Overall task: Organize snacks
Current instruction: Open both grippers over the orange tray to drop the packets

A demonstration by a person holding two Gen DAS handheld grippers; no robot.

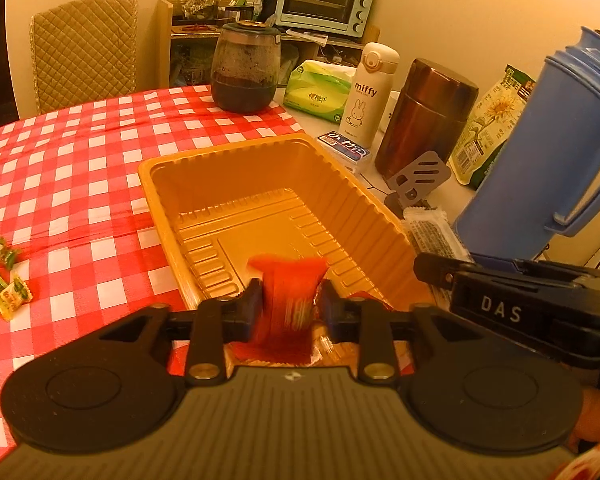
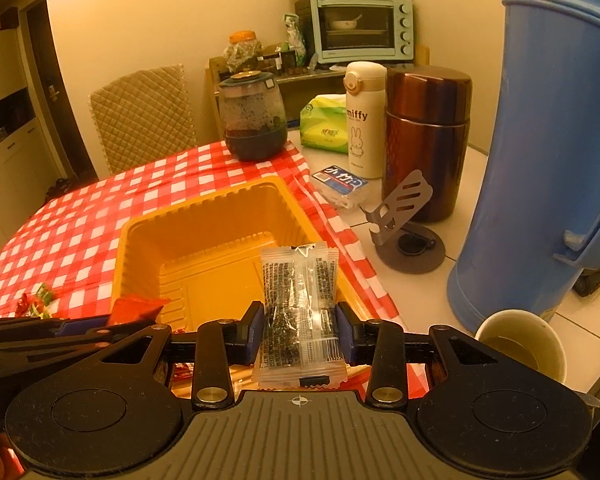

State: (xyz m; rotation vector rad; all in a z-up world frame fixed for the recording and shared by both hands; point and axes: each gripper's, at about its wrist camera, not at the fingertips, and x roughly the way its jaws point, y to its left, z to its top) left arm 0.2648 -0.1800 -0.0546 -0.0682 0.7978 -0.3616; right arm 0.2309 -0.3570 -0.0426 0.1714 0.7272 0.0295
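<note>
Both tools hover at the near edge of the shallow yellow ribbed plastic tray (image 1: 228, 184), each carrying a snack: the left tool (image 1: 288, 304) is pinching a motion-blurred red foil snack packet (image 1: 286, 300) just above the tray's near end, and the right tool (image 2: 300, 330) is pinching a clear plastic sachet of dark seaweed-like snack with printed text (image 2: 298, 308) upright over the near right rim. To do this step well, I would bring each packet further in over the bare tray floor before letting go, lower it close to the bottom so that it does not bounce out, and release one at a time so the tools, now side by side, do not knock together. A few small green and yellow wrapped candies (image 1: 4, 284) lie on the red-and-white checked cloth of the surface (image 1: 80, 152) to the left, not yet gathered. Beyond the tray stands a tall blue plastic thermos jug (image 2: 548, 152)
</note>
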